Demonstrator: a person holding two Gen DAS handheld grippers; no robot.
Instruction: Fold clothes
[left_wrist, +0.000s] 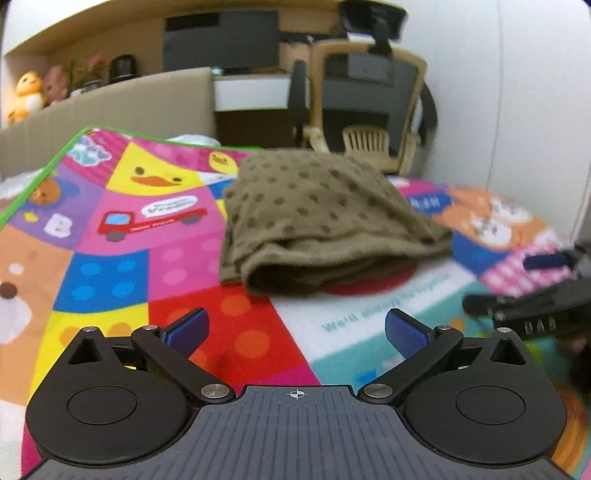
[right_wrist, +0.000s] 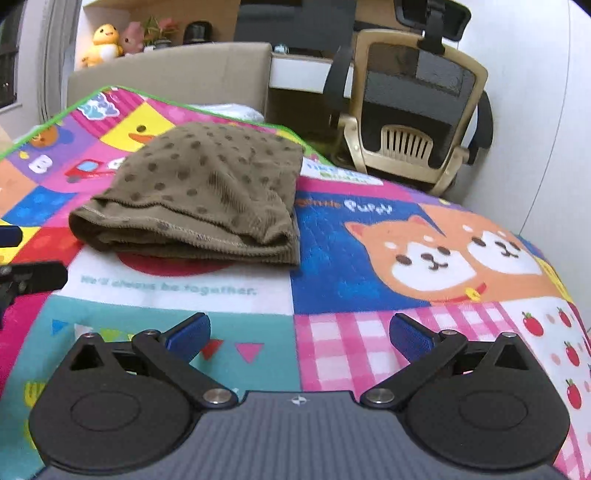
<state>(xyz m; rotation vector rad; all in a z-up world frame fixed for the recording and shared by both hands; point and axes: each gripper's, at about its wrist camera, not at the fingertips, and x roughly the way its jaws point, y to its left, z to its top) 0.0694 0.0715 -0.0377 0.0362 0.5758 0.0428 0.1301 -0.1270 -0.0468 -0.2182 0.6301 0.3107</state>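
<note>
An olive-brown garment with dark dots (left_wrist: 317, 218) lies folded into a thick bundle on the colourful play mat (left_wrist: 122, 229); in the right wrist view the garment (right_wrist: 199, 195) sits left of centre on the mat (right_wrist: 406, 236). My left gripper (left_wrist: 297, 330) hovers in front of the bundle, jaws wide open, nothing between its blue pads. My right gripper (right_wrist: 299, 338) also stands wide open and empty, short of the garment's near right corner. The right gripper (left_wrist: 535, 295) shows at the left wrist view's right edge; the left gripper (right_wrist: 22, 266) shows at the right wrist view's left edge.
A beige office chair (right_wrist: 417, 122) stands behind the mat's far edge beside a white wall. A beige headboard (right_wrist: 177, 74) runs along the back, with plush toys (right_wrist: 105, 42) on a shelf. A desk with a dark monitor (left_wrist: 221, 40) is further back.
</note>
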